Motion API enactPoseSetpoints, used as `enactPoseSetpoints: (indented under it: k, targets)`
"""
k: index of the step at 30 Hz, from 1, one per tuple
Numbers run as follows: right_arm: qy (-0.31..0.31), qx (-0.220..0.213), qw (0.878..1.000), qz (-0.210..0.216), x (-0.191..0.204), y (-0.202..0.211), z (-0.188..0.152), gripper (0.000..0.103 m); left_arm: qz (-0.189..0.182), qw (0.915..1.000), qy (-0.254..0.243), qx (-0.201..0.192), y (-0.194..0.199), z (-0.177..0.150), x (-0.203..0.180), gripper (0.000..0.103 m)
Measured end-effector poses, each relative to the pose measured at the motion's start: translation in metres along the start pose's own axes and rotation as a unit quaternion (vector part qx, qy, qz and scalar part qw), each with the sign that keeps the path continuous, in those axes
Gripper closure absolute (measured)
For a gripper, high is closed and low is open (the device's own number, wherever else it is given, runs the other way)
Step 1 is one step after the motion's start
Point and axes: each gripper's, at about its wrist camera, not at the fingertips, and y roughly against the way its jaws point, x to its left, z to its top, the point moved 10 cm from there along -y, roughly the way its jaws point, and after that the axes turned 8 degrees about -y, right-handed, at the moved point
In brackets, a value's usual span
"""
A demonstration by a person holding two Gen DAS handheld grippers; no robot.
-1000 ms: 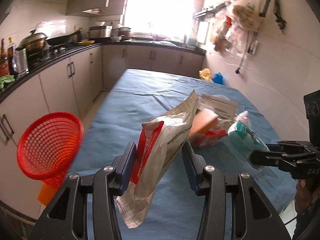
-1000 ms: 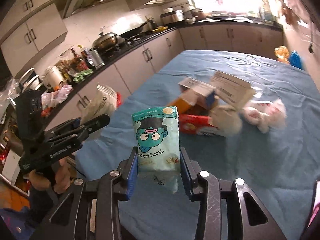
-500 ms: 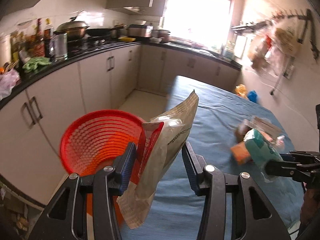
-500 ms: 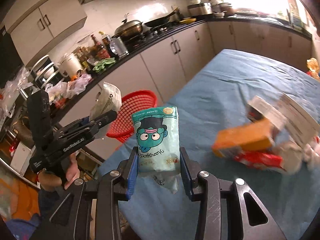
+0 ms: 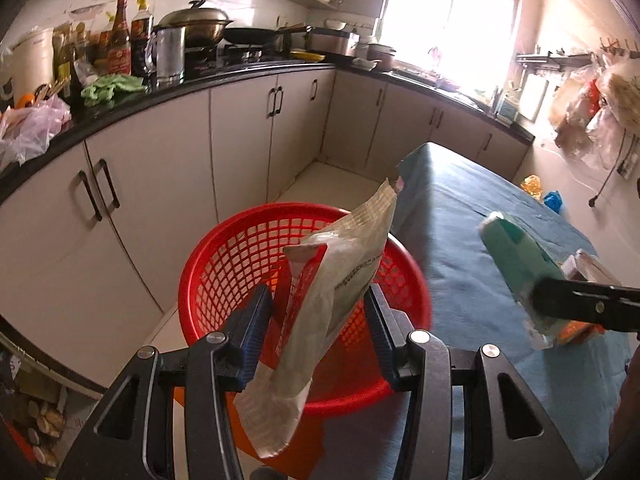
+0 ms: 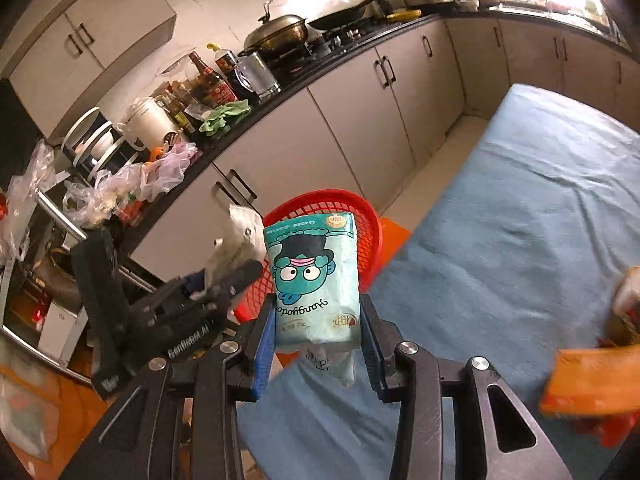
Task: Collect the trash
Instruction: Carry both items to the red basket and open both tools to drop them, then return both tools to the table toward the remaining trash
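Lidded wok (image 5: 196, 26) and sauce bottles (image 5: 120, 42) on black countertop (image 5: 132, 94) at 10 o'clock, green rag (image 5: 112, 86) beside them, blue-clothed table (image 6: 520, 208) at 3 o'clock.

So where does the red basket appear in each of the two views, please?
Left wrist view: the red basket fills the lower centre, directly behind the beige wrapper between the jaws.
Right wrist view: the basket is at the centre, mostly hidden behind the teal cartoon packet.
Shared landmark: the lidded wok on the stove.
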Motion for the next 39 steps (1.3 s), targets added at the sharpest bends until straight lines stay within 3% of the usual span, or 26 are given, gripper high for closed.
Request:
enactPoseSetpoints:
  k: [8, 12, 21, 28, 39]
  targets:
    - [-0.018, 0.018, 1.000, 0.007, 0.007, -0.046, 0.014, 0.057, -0.003, 1.0000, 0.008, 0.005, -0.017, 0.004, 0.013, 0.056]
    - [-0.030, 0.015, 0.999, 0.006, 0.004, -0.057, 0.019, 0.048, -0.001, 0.9999, 0.012, 0.001, -0.019, 0.006, 0.017, 0.038]
    - [-0.030, -0.011, 0.999, 0.008, -0.005, -0.019, 0.012, 0.047, -0.007, 0.9998, 0.007, -0.016, 0.000, 0.006, 0.007, 0.035]
    - [-0.029, -0.056, 0.998, -0.001, -0.022, 0.036, -0.014, 0.047, -0.035, 0.9981, -0.033, -0.039, 0.025, 0.004, -0.045, 0.031]
    - [-0.070, -0.129, 0.988, -0.051, -0.095, 0.121, -0.039, 0.047, -0.102, 0.9857, -0.129, -0.035, 0.032, -0.015, -0.180, 0.029]
